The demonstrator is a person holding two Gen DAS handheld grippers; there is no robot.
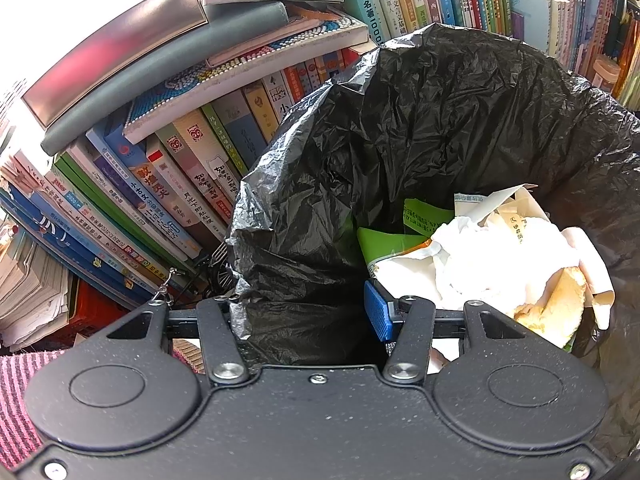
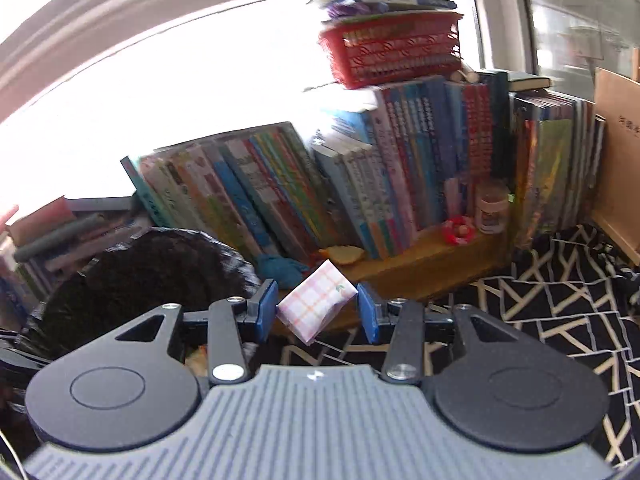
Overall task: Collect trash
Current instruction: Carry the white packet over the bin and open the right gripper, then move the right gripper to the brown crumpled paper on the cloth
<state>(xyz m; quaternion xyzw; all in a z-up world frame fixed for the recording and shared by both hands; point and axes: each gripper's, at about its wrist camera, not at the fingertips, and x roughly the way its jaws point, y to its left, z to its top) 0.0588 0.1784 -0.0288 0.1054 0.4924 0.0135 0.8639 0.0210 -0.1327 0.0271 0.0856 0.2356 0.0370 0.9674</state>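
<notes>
Left gripper [image 1: 306, 312]: I have it clamped on the rim of the black bag [image 1: 440, 128], holding the mouth open; only one blue pad shows, the other hidden behind the plastic.
Right gripper [image 2: 317, 312]: clamped on a small packet [image 2: 316, 304], held in the air just beside the bag [image 2: 140, 276].
Packet: pale, pink-and-orange plaid wrapper with a small green mark, flat and rectangular, tilted corner-down between the pads; I judge it light and soft.
Done: crumpled paper [image 1: 492, 256] and a green wrapper [image 1: 384, 244] already lie in the bag.
Left: I judge the packet must go over the mouth and be dropped; an orange scrap [image 2: 346, 255] on the shelf [image 2: 420, 264] may follow.
</notes>
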